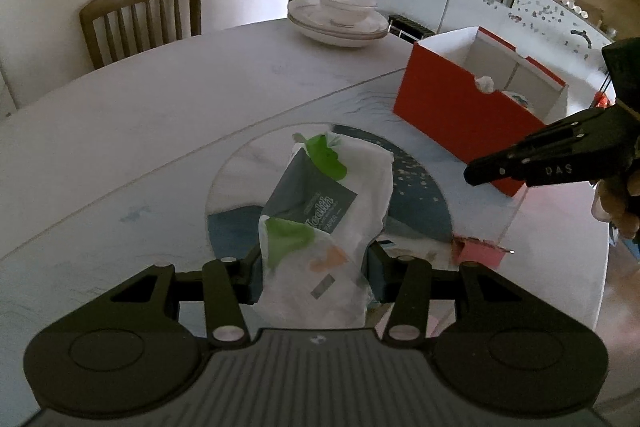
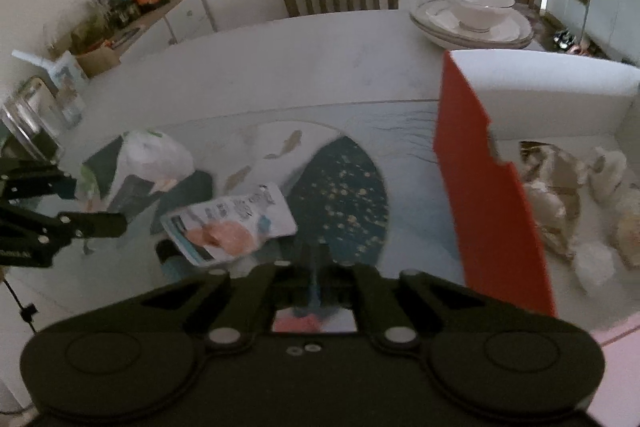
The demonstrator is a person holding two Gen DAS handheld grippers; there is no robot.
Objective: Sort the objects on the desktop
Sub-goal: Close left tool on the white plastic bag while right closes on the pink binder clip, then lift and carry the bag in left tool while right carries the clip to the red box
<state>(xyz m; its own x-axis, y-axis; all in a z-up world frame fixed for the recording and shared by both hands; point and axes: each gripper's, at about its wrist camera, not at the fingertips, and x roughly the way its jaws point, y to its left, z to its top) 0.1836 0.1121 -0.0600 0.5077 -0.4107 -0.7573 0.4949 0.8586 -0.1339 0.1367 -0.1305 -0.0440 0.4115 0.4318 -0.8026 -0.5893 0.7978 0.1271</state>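
A white tissue pack (image 1: 320,203) with green and grey print hangs above the glass turntable (image 1: 240,179), and my left gripper (image 1: 314,259) is shut on its near end. My right gripper (image 1: 474,173) reaches in from the right, shut, with nothing showing at its tip. In the right wrist view the right gripper (image 2: 316,259) stays shut above the turntable (image 2: 348,187). A white packet (image 2: 232,223) with a pink picture lies just ahead and left of it. The left gripper (image 2: 96,223) with the tissue pack (image 2: 152,155) is at the far left.
An open red box (image 1: 460,107) (image 2: 492,211) stands to the right, with crumpled paper and wrappers (image 2: 560,195) inside. Stacked plates with a bowl (image 1: 340,19) sit at the table's far edge, and a wooden chair (image 1: 140,15) stands behind. A small pink item (image 1: 480,251) lies near the turntable's right edge.
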